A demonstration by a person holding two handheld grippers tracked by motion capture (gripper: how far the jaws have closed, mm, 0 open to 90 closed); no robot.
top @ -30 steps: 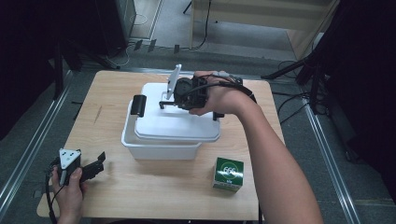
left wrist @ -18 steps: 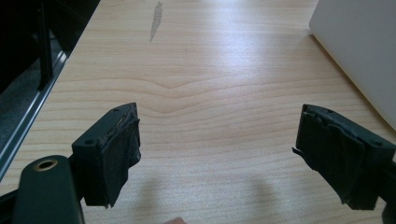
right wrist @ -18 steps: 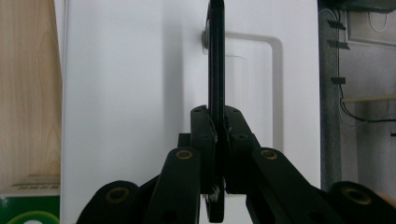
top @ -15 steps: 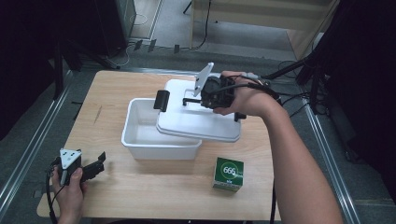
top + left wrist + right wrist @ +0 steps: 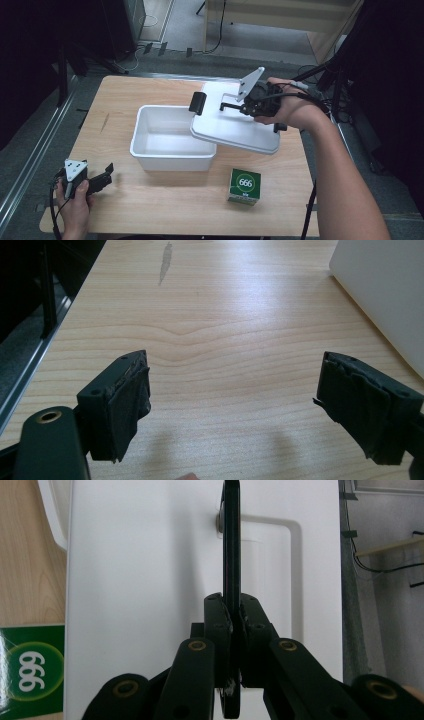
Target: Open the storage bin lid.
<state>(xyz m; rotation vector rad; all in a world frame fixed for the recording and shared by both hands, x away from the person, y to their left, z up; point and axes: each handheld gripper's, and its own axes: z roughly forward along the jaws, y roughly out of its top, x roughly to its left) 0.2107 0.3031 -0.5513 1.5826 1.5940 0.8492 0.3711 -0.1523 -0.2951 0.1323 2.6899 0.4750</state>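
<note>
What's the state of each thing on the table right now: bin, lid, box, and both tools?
White bin: open, uncovered, nothing visible inside, standing on the table.
Lid: off the bin, lifted and tilted, one edge overlapping the bin's right rim.
Lid handle: clamped between the right tool's jaws.
Green box: upright on the table, closed, untouched.
Right tool: shut on the lid handle.
Left tool: open, holding nothing, low over the table.

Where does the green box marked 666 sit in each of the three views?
High view: the green box stands on the table near its front edge, right of centre, in front of the lifted white lid.
Left gripper view: not in it.
Right gripper view: the box is at the lower left corner, cut by the edge.
Shared landmark: the white lid, beside the box in both.
</note>
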